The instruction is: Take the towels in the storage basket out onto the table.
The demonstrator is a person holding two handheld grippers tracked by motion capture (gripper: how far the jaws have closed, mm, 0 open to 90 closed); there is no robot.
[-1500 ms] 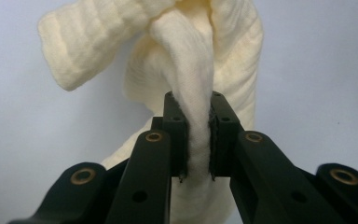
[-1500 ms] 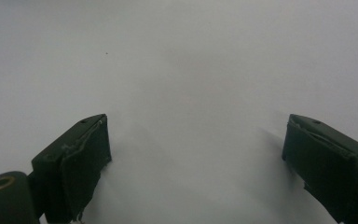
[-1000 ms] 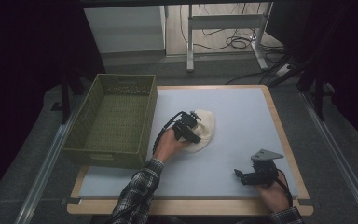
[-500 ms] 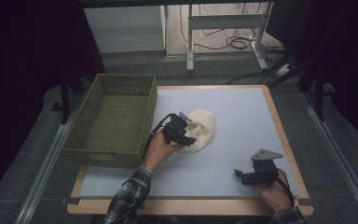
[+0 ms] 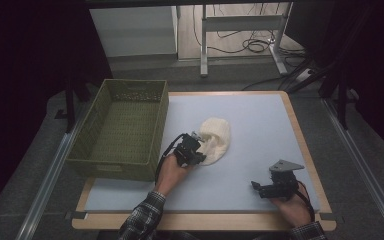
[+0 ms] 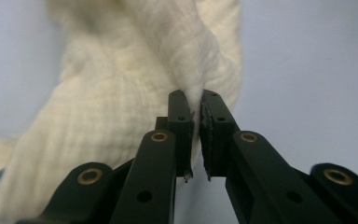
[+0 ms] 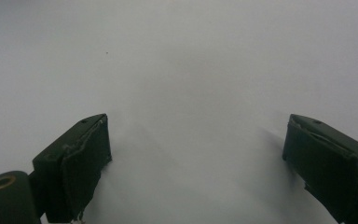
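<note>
Left gripper view shows the left gripper (image 6: 196, 105), whose jaws have just been closing, now pinching a fold of the cream crinkled cloth (image 6: 121, 93) near the table's (image 5: 260, 115) middle, so lifting can begin.

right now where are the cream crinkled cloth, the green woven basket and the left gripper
cream crinkled cloth (image 5: 219, 136), high view, its middle
green woven basket (image 5: 111, 167), high view, near wall
left gripper (image 6: 196, 109), left gripper view, between fingertips

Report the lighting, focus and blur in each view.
High view: the pale table is evenly lit, the surroundings fall dark, and the green basket stays sharp. Left gripper view: the cream cloth is crisp at the pinch, soft towards the edges. Right gripper view: hazy, with faint shadows beside the right gripper.
</note>
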